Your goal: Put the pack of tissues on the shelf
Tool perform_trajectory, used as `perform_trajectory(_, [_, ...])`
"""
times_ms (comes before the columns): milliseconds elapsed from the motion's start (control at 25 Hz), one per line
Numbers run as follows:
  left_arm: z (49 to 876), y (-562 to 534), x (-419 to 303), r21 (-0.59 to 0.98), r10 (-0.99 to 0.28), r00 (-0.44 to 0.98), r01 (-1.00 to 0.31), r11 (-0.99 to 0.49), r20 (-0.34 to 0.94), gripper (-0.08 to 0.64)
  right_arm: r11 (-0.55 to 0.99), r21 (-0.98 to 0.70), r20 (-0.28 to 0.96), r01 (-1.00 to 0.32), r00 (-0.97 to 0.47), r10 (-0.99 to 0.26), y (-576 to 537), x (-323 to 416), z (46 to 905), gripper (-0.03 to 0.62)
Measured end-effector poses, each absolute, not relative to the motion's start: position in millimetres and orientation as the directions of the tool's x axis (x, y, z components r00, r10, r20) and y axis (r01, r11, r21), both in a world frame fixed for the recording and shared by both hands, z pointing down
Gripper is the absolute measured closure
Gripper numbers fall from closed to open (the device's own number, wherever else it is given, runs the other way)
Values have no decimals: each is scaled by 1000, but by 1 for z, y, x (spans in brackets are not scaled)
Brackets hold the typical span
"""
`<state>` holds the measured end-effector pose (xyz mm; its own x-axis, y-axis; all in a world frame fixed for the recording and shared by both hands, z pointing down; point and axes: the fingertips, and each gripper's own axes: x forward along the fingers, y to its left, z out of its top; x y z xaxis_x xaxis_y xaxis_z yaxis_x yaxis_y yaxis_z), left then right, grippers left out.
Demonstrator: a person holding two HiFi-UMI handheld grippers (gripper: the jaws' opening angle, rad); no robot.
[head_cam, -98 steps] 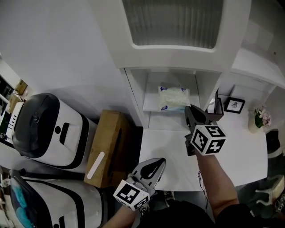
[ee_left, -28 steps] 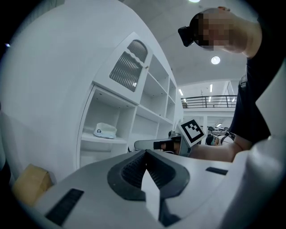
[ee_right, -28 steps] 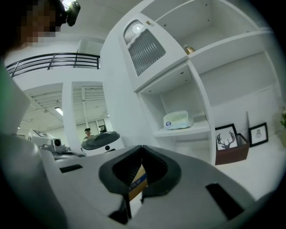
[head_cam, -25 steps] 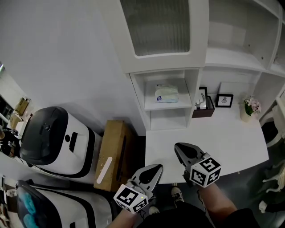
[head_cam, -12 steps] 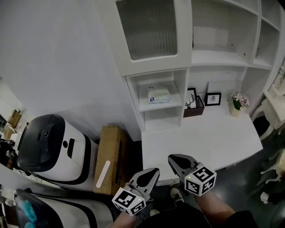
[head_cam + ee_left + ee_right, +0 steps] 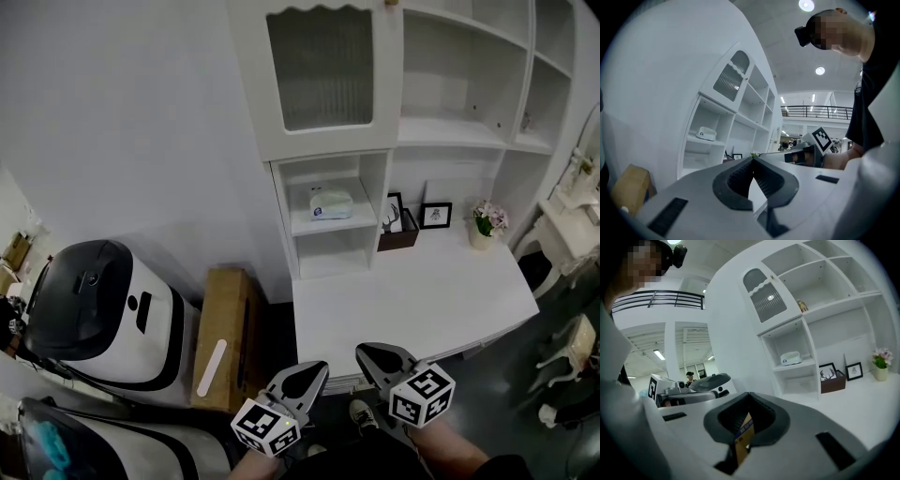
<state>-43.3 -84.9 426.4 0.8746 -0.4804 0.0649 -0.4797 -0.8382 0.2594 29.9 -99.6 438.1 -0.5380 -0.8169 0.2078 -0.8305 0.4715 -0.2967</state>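
The pack of tissues (image 6: pixel 330 202), pale with a blue mark, lies on the upper of two small shelves in the white cabinet (image 6: pixel 366 178). It also shows far off in the left gripper view as the pack (image 6: pixel 706 134) and in the right gripper view as the pack (image 6: pixel 791 358). My left gripper (image 6: pixel 317 367) and right gripper (image 6: pixel 366 350) hang side by side beyond the front edge of the white desk (image 6: pixel 412 295), well away from the shelf. Both are shut with nothing between the jaws. In their own views the left gripper (image 6: pixel 752 159) and right gripper (image 6: pixel 749 394) have tips touching.
A brown cardboard box (image 6: pixel 225 328) stands left of the desk, next to two white-and-black machines (image 6: pixel 89 300). On the desk's back sit a dark box (image 6: pixel 398 234), a framed picture (image 6: pixel 436 216) and a small flower pot (image 6: pixel 485 225). A white chair (image 6: pixel 567 352) is at far right.
The right gripper has drawn back from beside the shelf to the desk's front edge. The view has backed off and risen. The pack stays on the shelf.
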Motion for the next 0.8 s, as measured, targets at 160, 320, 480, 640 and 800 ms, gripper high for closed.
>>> perform_trajectory(160, [425,-73,-51,260,-464,883,-464,-847,67,555,443,-315,210,-839,-517,-830,-80,18,441,588])
perform_trajectory(320, [423,-58,-56,275,-439,897,-436,-857,56,555,401,-331,223,-854,-484,-846,-55,7,447,588])
perform_trajectory(480, [424,-46,-63,279,-427,902,-426,-860,60,555,385,-317,235,-867,-465,-854,-39,1,451,588])
perform_trajectory(640, [427,-34,-71,286,-421,905,-422,-860,69,555,365,-309,232,-878,-442,-866,-26,1,452,588])
perform_trajectory(800, [430,-24,-83,280,-426,901,-430,-858,77,555,354,-319,234,-879,-435,-870,-17,-3,456,588])
